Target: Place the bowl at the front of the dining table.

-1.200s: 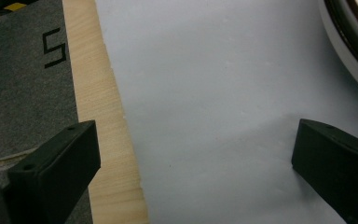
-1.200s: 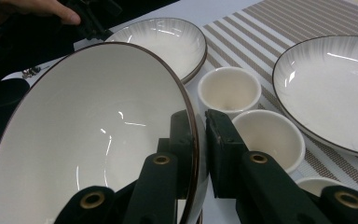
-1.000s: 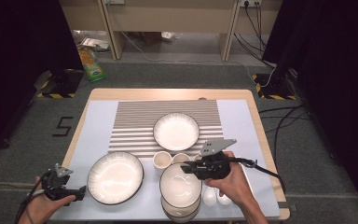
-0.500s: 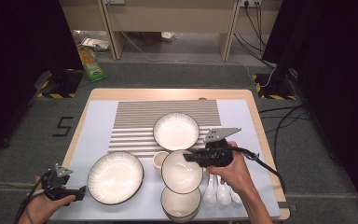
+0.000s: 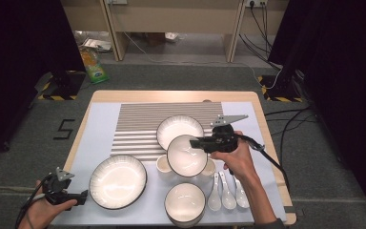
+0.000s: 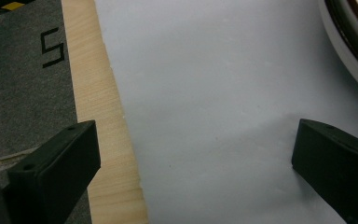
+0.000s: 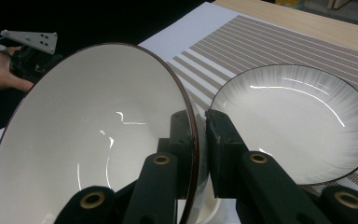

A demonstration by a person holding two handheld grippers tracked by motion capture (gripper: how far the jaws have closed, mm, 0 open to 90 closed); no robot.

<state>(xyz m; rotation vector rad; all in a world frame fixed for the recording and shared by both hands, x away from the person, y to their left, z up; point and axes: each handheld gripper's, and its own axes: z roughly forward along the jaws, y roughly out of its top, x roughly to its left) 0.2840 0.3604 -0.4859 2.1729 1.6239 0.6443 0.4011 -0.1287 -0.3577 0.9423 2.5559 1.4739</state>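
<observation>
My right gripper is shut on the rim of a white bowl with a dark edge. It holds the bowl tilted in the air above the middle of the table. Below it, at the front edge, stands a second white bowl. My left gripper rests low at the table's front left corner, open with its jaws wide apart over the pale blue mat and nothing between them.
A ribbed plate lies on the striped mat, and a larger plate sits front left. Two small cups flank the lifted bowl. Three white spoons lie front right. The wooden table edge runs under the left jaw.
My right gripper has lifted the top bowl off the front stack and carried it away from the person, toward the middle. The left gripper has stayed where it was.
</observation>
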